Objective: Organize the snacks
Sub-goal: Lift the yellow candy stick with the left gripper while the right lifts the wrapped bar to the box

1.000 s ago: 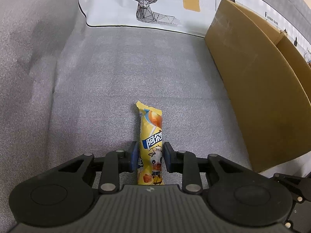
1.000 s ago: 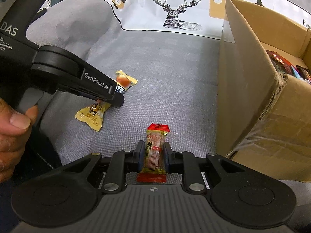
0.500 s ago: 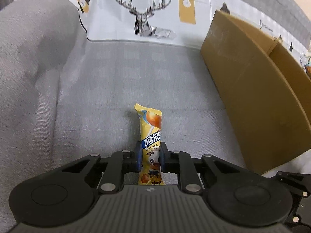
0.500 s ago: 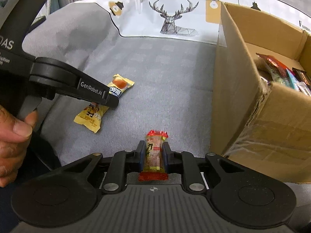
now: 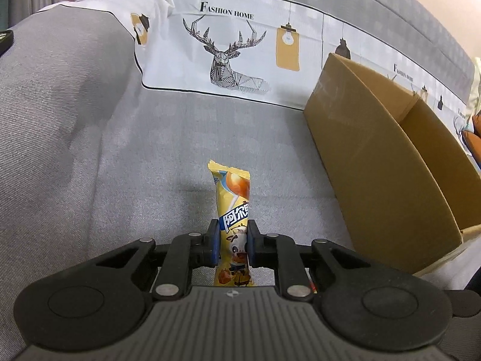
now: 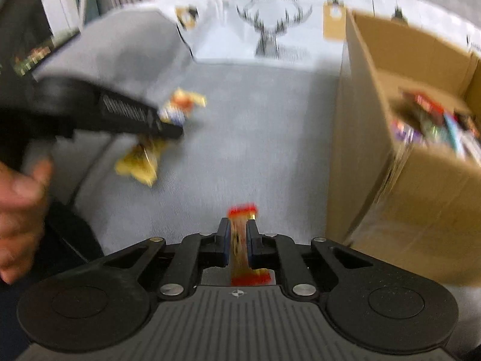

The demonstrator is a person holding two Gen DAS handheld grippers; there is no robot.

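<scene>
My left gripper (image 5: 231, 243) fingers pinch the yellow snack bar (image 5: 233, 210), which juts forward beyond them. My right gripper (image 6: 239, 242) fingers pinch a red-ended snack (image 6: 240, 234). The cardboard box (image 6: 399, 165) stands right of both, snacks inside.

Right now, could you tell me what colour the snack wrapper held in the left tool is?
Yellow snack wrapper with orange and blue print, clearest in the left wrist view.
</scene>
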